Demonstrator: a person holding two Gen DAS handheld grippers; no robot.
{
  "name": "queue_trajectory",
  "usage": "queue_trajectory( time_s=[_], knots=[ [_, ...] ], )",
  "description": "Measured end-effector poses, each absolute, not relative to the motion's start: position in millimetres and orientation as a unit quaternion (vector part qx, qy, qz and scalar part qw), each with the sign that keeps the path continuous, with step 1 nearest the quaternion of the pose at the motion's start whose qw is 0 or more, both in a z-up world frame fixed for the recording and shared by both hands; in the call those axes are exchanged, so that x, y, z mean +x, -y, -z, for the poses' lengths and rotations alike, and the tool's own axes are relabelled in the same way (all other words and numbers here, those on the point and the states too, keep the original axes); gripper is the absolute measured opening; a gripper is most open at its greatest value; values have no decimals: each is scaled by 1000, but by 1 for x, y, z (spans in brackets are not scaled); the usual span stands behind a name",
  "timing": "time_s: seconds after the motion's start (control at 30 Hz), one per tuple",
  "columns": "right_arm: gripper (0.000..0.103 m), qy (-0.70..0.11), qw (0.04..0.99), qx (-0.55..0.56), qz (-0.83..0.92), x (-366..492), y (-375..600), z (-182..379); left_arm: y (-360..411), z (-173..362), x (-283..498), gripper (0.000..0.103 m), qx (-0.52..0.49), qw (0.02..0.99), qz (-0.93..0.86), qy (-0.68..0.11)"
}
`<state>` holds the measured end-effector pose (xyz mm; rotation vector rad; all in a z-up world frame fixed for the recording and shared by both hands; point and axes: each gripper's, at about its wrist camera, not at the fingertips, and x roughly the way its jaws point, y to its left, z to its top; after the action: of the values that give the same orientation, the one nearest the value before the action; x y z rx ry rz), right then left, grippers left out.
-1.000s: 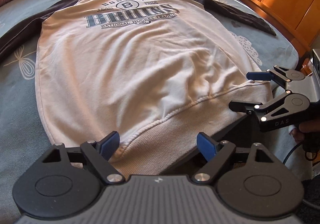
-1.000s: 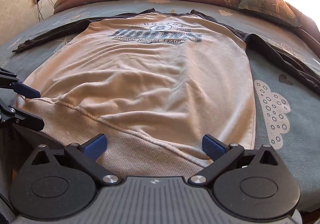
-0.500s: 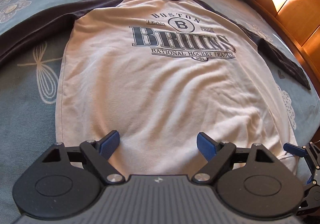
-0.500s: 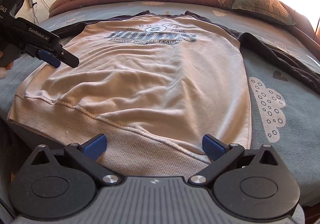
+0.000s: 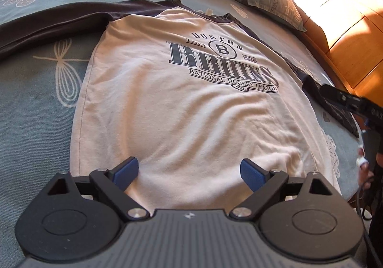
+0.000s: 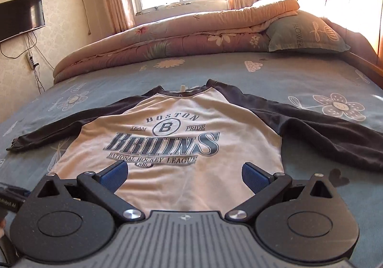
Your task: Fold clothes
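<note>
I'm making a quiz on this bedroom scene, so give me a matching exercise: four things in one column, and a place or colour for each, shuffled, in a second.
Things:
1. sweatshirt sleeves
2. pillow
3. television
4. rolled quilt

Descriptions:
A. mounted on the wall
B. along the far side of the bed, below the window
C. dark, spread out to both sides
D. printed with FLOWER

Pairs: 1-C, 2-D, 3-A, 4-B

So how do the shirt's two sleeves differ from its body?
The sleeves are dark, almost black; the body is cream. The body carries a printed Boston Bruins logo; the sleeves look plain. The sleeves stretch out sideways over the blue bedsheet, while the body runs lengthwise toward the camera. All lie flat and unfolded.
</note>
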<state>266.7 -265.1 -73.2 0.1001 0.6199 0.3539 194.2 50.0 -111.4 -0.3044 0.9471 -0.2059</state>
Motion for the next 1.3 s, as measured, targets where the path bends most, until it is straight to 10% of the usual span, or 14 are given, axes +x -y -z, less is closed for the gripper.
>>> queue_trajectory(
  time_s=[1.3],
  knots=[
    [103, -439, 808, 273, -283, 286, 363, 129, -30, 97, 192, 96, -225, 877, 82, -416]
  ],
)
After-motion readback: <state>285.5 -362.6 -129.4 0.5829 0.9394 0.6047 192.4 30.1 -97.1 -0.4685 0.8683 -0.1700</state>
